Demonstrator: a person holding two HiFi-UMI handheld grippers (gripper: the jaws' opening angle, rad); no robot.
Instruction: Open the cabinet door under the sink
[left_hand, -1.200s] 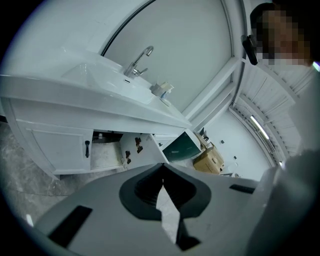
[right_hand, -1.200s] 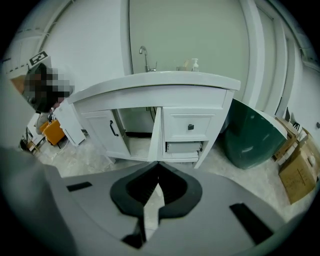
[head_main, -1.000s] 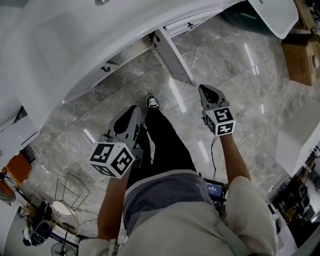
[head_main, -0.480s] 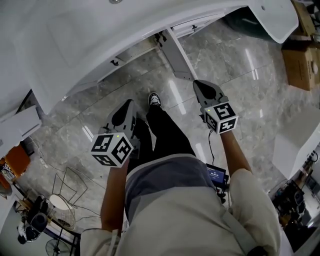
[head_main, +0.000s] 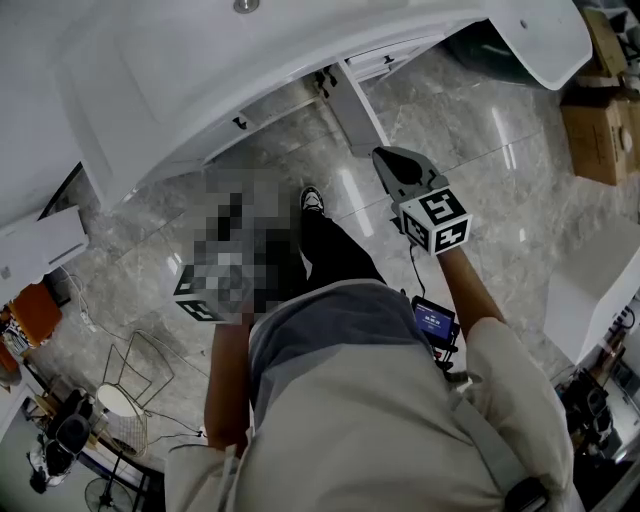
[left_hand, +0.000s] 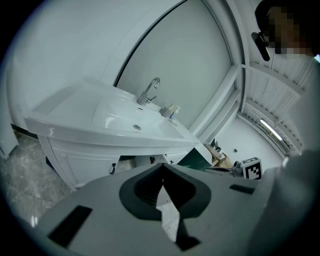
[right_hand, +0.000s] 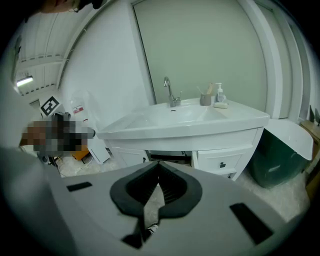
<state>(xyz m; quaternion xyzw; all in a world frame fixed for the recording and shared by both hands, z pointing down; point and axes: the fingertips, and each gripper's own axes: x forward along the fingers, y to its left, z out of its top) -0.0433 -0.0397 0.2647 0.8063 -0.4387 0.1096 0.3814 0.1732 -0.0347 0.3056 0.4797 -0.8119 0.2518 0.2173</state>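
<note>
The white sink cabinet (head_main: 200, 80) fills the top of the head view, with a faucet (right_hand: 170, 92) on its basin. One white door (head_main: 358, 105) stands swung out over the floor, and a dark opening (right_hand: 167, 157) shows under the basin. A closed left door with a dark handle (left_hand: 113, 168) is in the left gripper view. My right gripper (head_main: 387, 158) hangs just short of the open door's edge, jaws shut on nothing (right_hand: 159, 165). My left gripper (left_hand: 161, 168) is also shut and empty, pointing at the cabinet from some way off; a mosaic patch hides it in the head view.
A drawer with a dark knob (right_hand: 223, 164) sits right of the opening. A green bin (right_hand: 280, 160) stands at the cabinet's right and a cardboard box (head_main: 600, 120) beyond. The person's leg and shoe (head_main: 312, 200) are between the grippers. A wire stand (head_main: 140, 380) is at lower left.
The person has stepped nearer to the cabinet. My right gripper has risen towards the open door's edge. The left gripper has shifted little and is now under a mosaic patch.
</note>
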